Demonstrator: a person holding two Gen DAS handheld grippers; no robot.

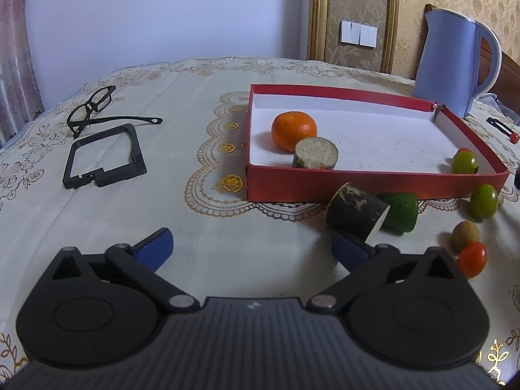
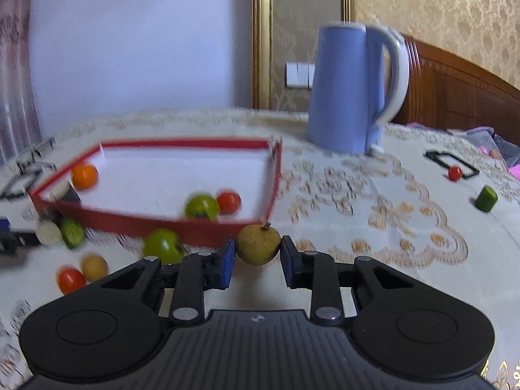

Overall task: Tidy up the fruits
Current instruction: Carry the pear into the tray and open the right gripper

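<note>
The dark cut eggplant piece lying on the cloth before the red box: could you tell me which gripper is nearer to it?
Left. The left gripper sits open just beside the eggplant piece; the right gripper is off to its right.

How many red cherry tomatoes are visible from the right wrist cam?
3. One inside the red box at its near right corner, one outside on the tablecloth at the near left, one far right by the black frame. Blur may hide others.
</note>
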